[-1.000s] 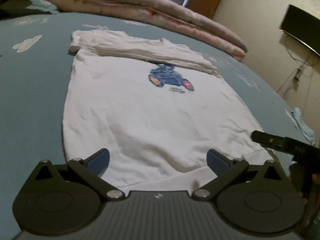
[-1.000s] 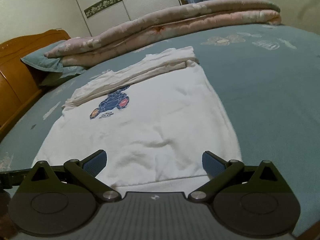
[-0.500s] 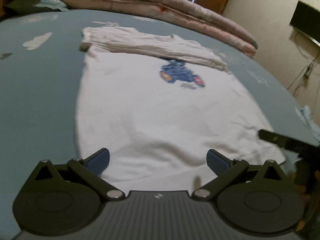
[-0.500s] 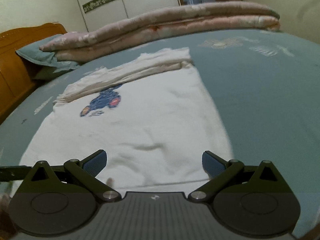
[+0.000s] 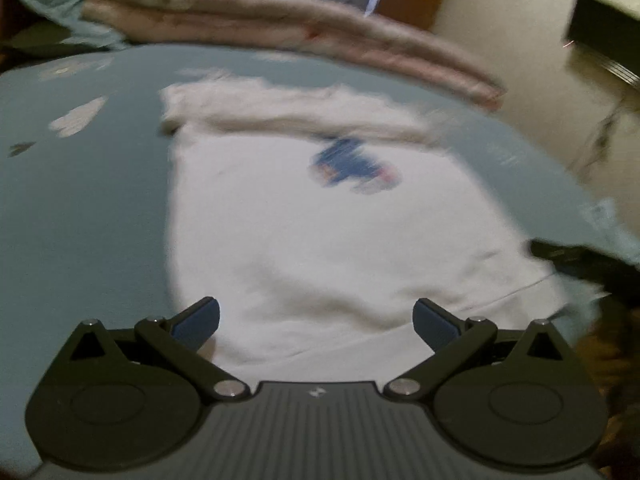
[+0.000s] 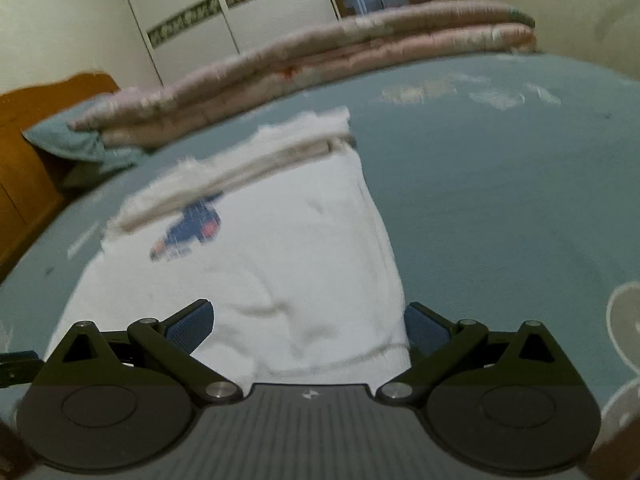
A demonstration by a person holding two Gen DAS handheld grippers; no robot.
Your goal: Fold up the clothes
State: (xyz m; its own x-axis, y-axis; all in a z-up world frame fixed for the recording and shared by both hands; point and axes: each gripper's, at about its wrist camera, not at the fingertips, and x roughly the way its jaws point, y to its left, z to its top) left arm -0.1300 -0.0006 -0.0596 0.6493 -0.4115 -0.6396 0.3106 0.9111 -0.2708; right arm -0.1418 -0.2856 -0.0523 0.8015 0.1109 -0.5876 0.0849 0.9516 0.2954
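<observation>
Both grippers, left gripper [image 5: 316,320] and right gripper [image 6: 308,320], gaped wide, empty, at the hem of the white shirt [image 5: 320,232] spread on the bed [image 6: 500,208]; soft, limp cloth, probably best pinched at hem corners.

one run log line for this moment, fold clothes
step: approach hem | left gripper: open, empty | right gripper: open, empty | white shirt: flat on bed, sleeves folded in

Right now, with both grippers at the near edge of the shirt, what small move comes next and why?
Probably lower both grippers onto the hem and close. The left gripper and right gripper are open over the shirt's near edge, holding nothing, and the far end is already folded over.
</observation>
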